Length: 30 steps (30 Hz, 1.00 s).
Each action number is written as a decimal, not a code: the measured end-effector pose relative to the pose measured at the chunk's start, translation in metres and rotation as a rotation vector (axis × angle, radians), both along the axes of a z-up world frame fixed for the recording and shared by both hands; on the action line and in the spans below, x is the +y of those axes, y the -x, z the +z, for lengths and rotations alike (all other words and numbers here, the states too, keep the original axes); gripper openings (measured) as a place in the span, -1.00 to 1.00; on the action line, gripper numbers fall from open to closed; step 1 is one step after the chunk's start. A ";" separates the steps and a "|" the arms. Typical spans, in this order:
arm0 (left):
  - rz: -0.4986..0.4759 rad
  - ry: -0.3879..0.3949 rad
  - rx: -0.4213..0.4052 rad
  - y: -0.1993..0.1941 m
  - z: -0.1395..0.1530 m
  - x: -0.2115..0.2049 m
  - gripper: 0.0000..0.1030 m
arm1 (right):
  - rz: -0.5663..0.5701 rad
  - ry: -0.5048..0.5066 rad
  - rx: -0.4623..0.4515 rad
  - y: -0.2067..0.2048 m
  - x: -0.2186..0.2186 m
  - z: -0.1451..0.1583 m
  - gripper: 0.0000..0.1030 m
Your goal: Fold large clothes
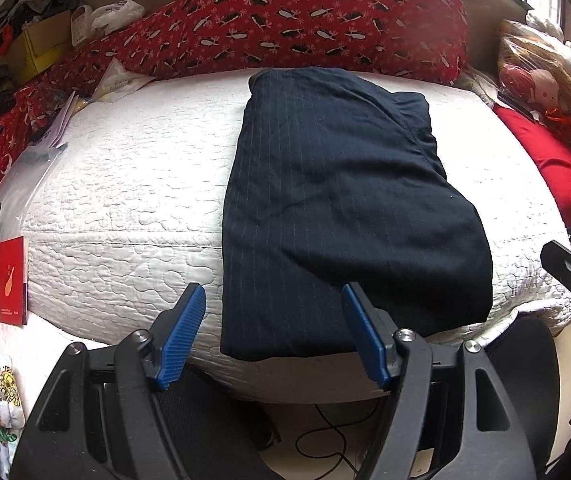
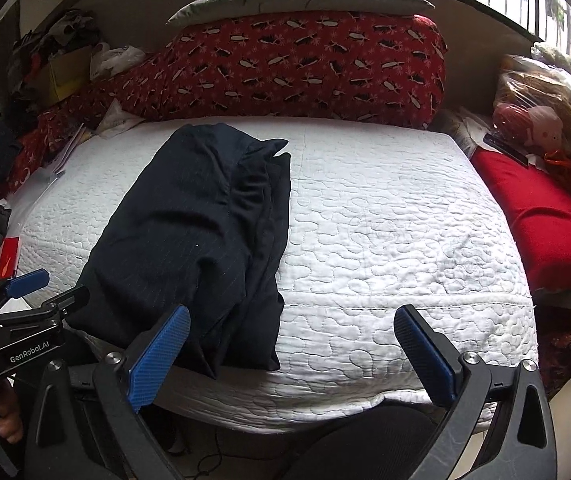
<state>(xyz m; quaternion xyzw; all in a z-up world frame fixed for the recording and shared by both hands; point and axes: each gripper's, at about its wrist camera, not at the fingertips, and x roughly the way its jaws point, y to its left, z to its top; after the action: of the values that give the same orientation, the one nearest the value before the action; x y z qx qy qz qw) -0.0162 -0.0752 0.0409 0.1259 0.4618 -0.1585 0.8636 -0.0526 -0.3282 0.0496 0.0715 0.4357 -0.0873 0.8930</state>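
i see the folded dark pinstriped garment lying lengthwise on the white quilt, running from near edge toward the red pillow. my left gripper reads "genrobot.ai"; it and my right gripper gape, holding nothing.

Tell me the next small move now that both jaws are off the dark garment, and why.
Probably bring the right gripper to the garment's right edge and square up the layers. In the right wrist view that side shows uneven, bunched layers, while the rest lies flat on the quilt. Both grippers, including the left gripper, stand open and empty at the near edge, so nothing needs releasing first.
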 end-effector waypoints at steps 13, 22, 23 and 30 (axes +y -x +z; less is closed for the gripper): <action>0.014 -0.006 0.008 0.003 0.000 0.004 0.36 | 0.001 -0.020 0.007 0.002 0.001 -0.003 0.99; -0.004 -0.004 0.015 0.005 0.000 0.001 0.36 | -0.012 -0.034 0.009 0.002 -0.002 -0.004 0.99; -0.008 -0.002 0.018 0.004 0.000 0.001 0.36 | -0.013 -0.034 0.009 0.002 -0.002 -0.004 0.99; -0.017 0.003 0.038 0.004 -0.002 0.000 0.36 | -0.017 -0.023 0.012 0.002 -0.005 -0.005 0.99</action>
<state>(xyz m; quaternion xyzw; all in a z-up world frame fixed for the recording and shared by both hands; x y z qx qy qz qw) -0.0207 -0.0755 0.0394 0.1258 0.4766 -0.1688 0.8535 -0.0544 -0.3327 0.0443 0.0850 0.4415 -0.0904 0.8886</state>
